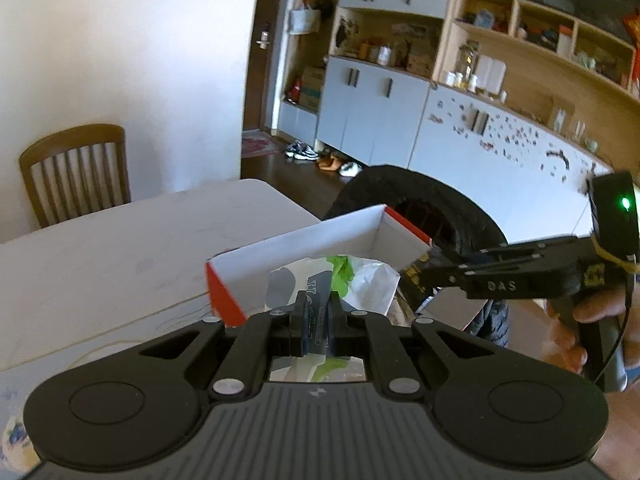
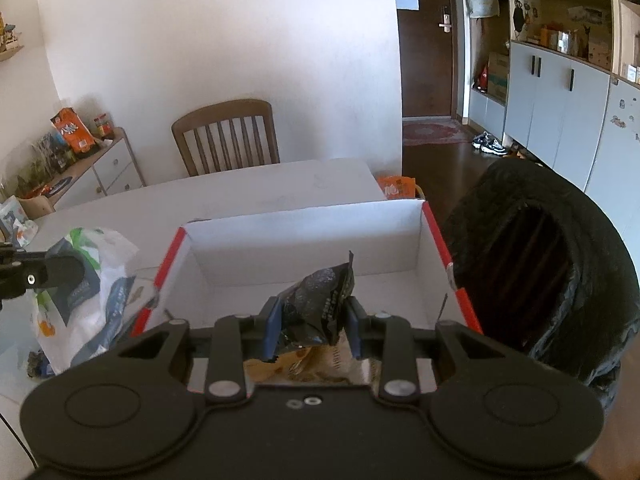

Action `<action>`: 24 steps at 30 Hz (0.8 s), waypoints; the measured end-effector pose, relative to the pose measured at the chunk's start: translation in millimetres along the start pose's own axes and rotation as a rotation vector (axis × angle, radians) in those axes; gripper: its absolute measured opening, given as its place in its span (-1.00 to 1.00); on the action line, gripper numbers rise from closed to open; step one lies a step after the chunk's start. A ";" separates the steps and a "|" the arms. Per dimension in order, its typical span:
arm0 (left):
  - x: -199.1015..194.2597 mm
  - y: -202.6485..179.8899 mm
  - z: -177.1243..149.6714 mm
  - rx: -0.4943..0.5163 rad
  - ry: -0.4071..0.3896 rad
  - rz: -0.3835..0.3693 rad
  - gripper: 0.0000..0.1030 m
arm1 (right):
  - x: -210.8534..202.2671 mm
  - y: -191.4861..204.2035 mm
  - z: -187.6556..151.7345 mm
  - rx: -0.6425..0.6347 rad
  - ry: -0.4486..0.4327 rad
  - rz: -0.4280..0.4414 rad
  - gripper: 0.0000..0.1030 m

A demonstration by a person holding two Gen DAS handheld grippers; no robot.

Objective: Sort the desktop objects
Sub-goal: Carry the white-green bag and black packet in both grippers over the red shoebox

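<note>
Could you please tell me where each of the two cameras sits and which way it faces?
Left wrist: on the left gripper, shut on a white bag, facing the white box and cabinets; a hand shows.
Right wrist: on the right gripper, shut on a black packet, facing the box and a chair.
Shared: box, bag, table.

My white table (image 2: 248, 196) carries an open cardboard box (image 2: 304, 236), white inside with red edges. The box stands near the table's right edge.
</note>
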State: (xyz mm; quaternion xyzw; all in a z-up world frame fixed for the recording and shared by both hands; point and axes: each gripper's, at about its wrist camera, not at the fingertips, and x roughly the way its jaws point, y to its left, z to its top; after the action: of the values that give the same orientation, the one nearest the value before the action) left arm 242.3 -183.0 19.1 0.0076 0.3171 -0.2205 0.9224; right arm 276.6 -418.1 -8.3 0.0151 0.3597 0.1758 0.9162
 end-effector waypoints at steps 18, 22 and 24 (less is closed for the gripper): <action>82.8 -39.3 5.6 0.168 0.134 -0.003 -0.85 | 48.8 -28.7 15.8 -0.055 0.068 0.002 -0.38; 98.0 -40.1 -1.8 0.167 0.187 0.004 -0.85 | 65.1 -31.5 19.4 -0.051 0.099 0.010 -0.38; 104.0 -40.9 -5.5 0.175 0.205 0.011 -0.85 | 73.4 -31.3 20.9 -0.055 0.111 0.004 -0.38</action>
State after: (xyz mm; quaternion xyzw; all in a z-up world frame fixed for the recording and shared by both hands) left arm 295.2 -260.9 -41.3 0.1123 0.3890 -0.2404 0.8822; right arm 350.1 -420.9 -45.6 -0.0190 0.4052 0.1881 0.8945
